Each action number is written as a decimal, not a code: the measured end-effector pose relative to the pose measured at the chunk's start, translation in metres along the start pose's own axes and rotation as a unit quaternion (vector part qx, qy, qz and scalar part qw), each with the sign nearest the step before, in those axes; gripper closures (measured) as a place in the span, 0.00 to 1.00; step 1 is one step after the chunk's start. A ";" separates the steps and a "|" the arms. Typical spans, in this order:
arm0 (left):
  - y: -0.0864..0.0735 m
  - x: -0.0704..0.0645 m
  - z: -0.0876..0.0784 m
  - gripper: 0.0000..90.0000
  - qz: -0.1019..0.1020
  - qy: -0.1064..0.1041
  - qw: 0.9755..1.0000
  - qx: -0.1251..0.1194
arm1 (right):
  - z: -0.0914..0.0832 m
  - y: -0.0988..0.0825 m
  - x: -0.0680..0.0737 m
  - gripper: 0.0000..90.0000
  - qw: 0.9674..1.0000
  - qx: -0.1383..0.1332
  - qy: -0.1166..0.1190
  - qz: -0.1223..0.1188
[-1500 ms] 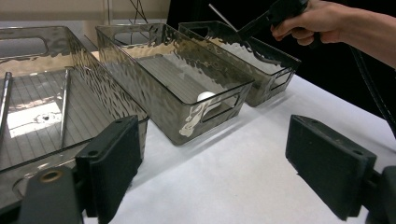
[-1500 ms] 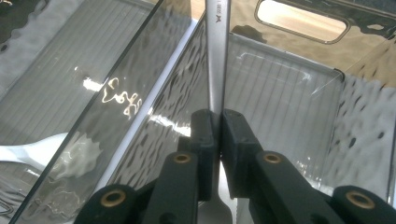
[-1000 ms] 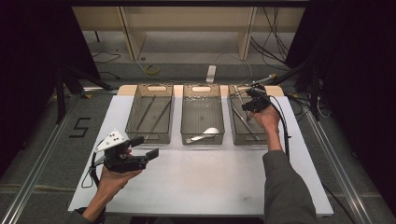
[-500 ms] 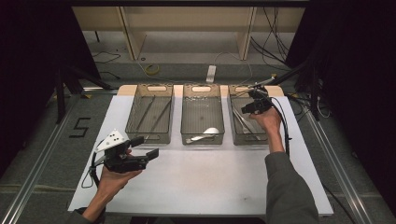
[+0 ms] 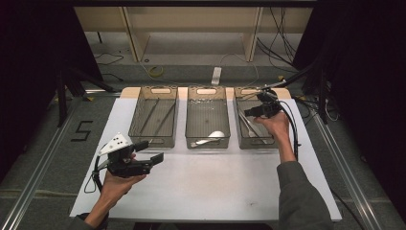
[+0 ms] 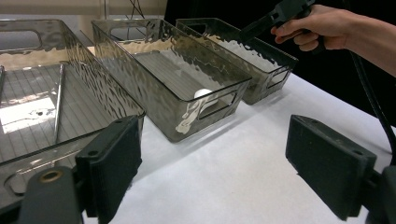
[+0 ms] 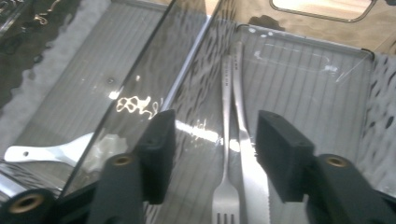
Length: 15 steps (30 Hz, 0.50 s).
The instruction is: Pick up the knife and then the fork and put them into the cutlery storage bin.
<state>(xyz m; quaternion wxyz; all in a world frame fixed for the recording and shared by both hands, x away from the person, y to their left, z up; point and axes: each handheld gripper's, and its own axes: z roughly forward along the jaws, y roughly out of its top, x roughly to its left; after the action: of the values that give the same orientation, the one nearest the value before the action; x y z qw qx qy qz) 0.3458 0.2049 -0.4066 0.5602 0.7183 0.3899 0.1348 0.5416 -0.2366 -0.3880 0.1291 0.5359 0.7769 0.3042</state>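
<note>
Three clear grey bins stand in a row on the white mat. My right gripper (image 5: 249, 113) hovers over the right bin (image 5: 239, 139). Its jaws have just been opening and now stand open (image 7: 215, 135), with nothing gripped between them. A steel fork (image 7: 227, 140) and a serrated knife (image 7: 247, 158) lie side by side on that bin's floor below the jaws. A white spoon (image 5: 210, 138) rests in the middle bin (image 5: 207, 91). My left gripper (image 5: 151, 151) is held above the mat in front of the left bin (image 5: 153, 90), open and empty (image 6: 212, 172).
Long thin sticks (image 5: 160, 115) lie in the left bin. A cable (image 5: 294, 134) trails from the right gripper along the forearm. Bare white mat (image 5: 215, 182) stretches in front of the bins. Wooden shelving and cables sit beyond the table's far edge.
The right gripper has drifted slightly nearer over the right bin. The left hand has not moved.
</note>
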 end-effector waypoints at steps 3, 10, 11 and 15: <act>0.000 0.000 0.000 0.20 0.000 0.000 1.000 0.001 | -0.002 -0.004 0.003 0.47 1.000 -0.007 0.008 0.002; 0.000 0.000 0.001 0.20 -0.001 -0.003 1.000 0.002 | -0.012 -0.015 0.014 0.41 0.999 -0.039 0.034 -0.007; 0.000 0.000 0.001 0.20 -0.003 -0.005 1.000 0.002 | -0.013 -0.017 0.016 0.40 0.998 -0.043 0.037 -0.010; -0.001 0.000 0.001 0.20 -0.008 -0.008 1.000 0.002 | -0.023 -0.024 0.027 0.39 0.996 -0.069 0.053 -0.023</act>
<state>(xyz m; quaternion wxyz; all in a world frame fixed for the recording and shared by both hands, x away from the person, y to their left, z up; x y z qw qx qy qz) 0.3463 0.2039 -0.4074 0.5625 0.7178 0.3911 0.1237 0.5004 -0.2257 -0.3813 0.1311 0.4907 0.7722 0.3818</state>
